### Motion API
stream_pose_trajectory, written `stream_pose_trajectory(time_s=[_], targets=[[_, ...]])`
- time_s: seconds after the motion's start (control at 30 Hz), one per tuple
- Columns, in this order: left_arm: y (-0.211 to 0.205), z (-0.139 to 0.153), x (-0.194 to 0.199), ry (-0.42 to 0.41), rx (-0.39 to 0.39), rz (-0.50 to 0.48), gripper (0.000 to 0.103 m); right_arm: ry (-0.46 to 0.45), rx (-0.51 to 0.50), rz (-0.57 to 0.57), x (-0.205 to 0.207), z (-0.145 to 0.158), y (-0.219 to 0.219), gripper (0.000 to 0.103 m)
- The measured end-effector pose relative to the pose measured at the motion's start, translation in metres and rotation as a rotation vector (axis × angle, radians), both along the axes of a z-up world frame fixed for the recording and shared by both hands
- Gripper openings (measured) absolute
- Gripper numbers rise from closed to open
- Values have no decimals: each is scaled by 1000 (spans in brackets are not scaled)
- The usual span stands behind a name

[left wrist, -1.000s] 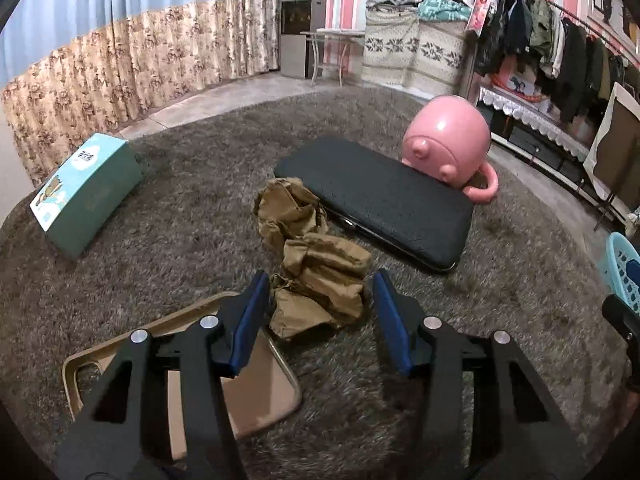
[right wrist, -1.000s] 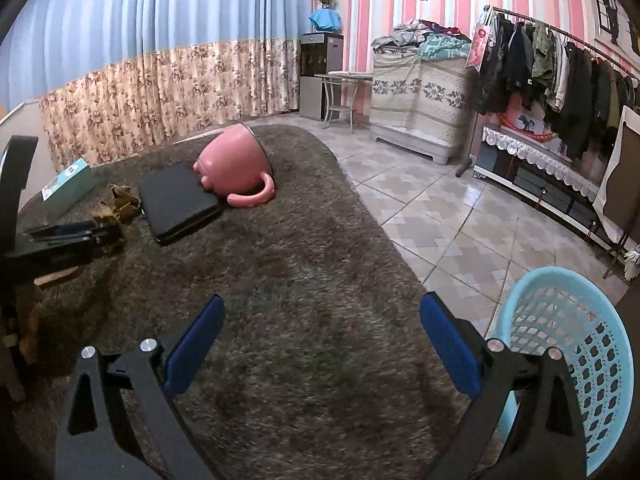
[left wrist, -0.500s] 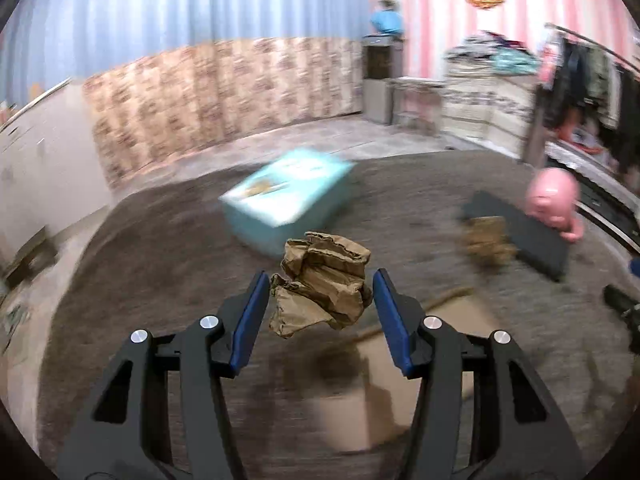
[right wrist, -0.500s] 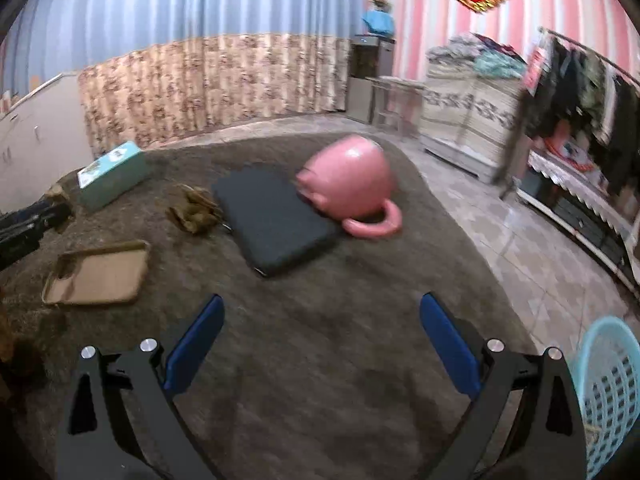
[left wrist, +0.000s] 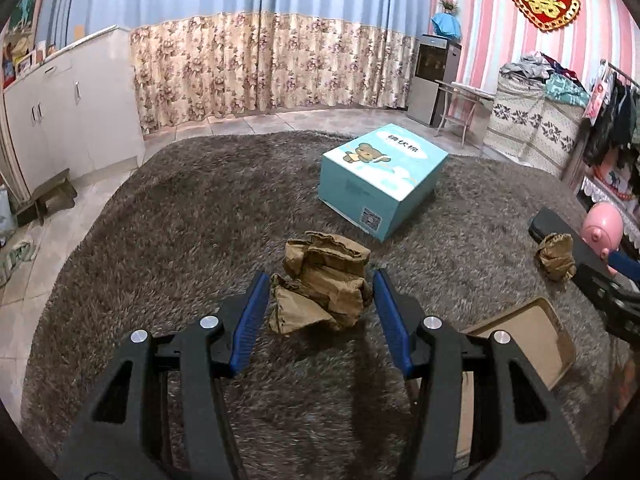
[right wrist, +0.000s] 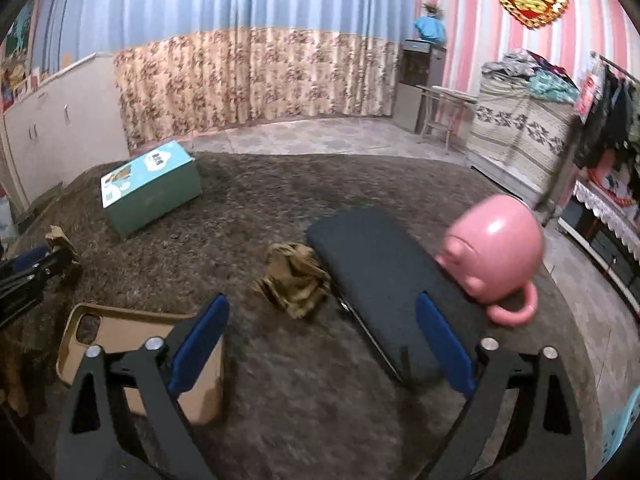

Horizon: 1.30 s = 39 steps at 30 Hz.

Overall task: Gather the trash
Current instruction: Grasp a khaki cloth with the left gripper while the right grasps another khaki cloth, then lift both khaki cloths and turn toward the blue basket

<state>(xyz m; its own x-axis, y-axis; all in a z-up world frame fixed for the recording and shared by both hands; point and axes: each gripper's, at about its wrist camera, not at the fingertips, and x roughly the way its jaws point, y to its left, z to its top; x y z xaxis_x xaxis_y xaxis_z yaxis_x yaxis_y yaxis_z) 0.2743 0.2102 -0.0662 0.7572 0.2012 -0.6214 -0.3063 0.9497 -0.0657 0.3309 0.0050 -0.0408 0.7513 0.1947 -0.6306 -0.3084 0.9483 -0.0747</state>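
My left gripper (left wrist: 320, 280) is shut on a crumpled brown paper wad (left wrist: 320, 284) and holds it above the grey shag carpet (left wrist: 180, 220). A second brown paper wad (right wrist: 294, 284) lies on the carpet against the left edge of a black flat case (right wrist: 384, 276). My right gripper (right wrist: 322, 308) points at that wad from just short of it. Its jaws are closing, wide apart, with nothing between them. The left wrist view shows the same second wad (left wrist: 556, 254) far right.
A teal box (left wrist: 382, 176) stands on the carpet behind the held wad. A tan phone case (right wrist: 120, 332) lies near my right gripper's left finger. A pink pig-shaped mug (right wrist: 494, 248) lies on its side by the black case. Tiled floor surrounds the carpet; a light blue basket's rim (right wrist: 628, 420) shows bottom right.
My left gripper lifted the paper wad off the carpet and swung left toward the teal box. My right gripper swung left from the basket to face the second wad, its jaws narrowing slightly.
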Motion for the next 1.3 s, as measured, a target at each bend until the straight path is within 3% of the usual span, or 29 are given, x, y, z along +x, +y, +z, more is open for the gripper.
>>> stream_pose_trajectory(time_s=[0.1,0.17,0.2,0.3,0.5,0.83,1.03,1.3], targets=[[-5,1,-2,-3,24,-9,53,32,-8,15,13,-5,9,75],[-8,2,-1,-4,40,-11,53,66,0,35,19,-9,13,47],[-9,2,-1,-5,43,-13,53,80,7,53,19,-10,15,39],[-10,1,0,-3,39,-14,53,52,-10,65,8,-7,17,29],[-10,1,0,0,39,-12,53,28,66,60,-40,12,-17,29],[-22,4,-9,-33,82,-7,53,35,74,-51,-100,16,-99,29],[-63,16,-33,-41,128,-101,53,-11,90,-155,-131,28,-164,29],[-158,43,-50,-97,72,-289,53,-67,105,-300,-168,42,-242,29]])
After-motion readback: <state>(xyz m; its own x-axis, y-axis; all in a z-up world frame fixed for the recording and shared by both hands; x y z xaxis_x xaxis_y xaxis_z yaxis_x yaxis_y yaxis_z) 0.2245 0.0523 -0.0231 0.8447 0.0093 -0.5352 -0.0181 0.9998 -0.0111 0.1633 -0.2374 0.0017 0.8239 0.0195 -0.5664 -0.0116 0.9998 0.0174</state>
